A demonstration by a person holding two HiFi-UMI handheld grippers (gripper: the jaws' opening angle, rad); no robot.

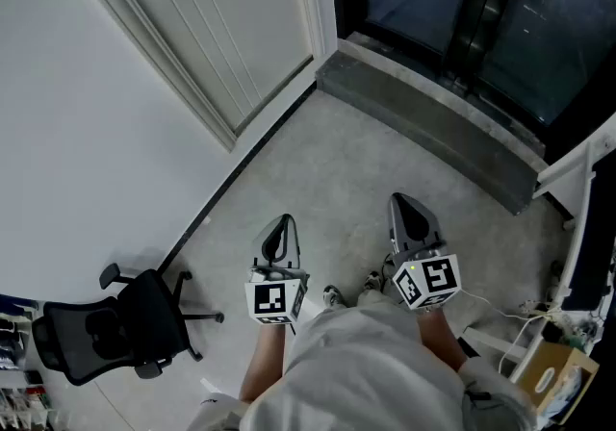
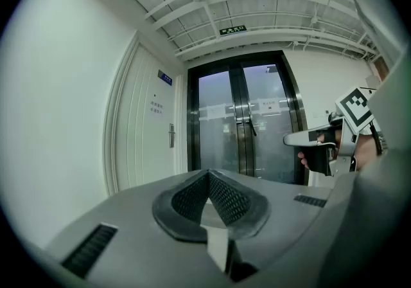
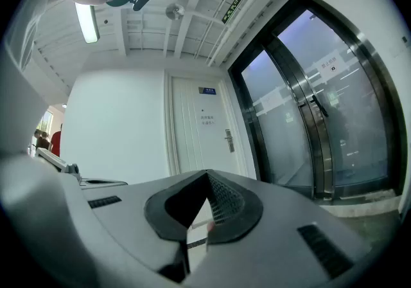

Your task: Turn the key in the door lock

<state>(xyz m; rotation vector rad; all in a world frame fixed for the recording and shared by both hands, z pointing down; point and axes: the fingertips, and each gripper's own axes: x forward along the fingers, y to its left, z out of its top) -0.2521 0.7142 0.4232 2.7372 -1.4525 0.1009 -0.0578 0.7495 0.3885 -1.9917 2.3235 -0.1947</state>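
While left tongs (image 2: pixel 209 174) and right tongs (image 3: pixel 207 174) hung clenched, empty, I saw no key at the door lock (image 3: pixel 229 141); likely stiff, slick: pinch its flat head.

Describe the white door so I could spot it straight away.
Find the dark glass double doors at the room's end. Just left of them stands the white door. Unlike them it is solid and panelled, with a blue sign and a metal handle.

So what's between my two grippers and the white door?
Only bare grey floor lies between the left gripper, the right gripper and the white door, seen in the head view.
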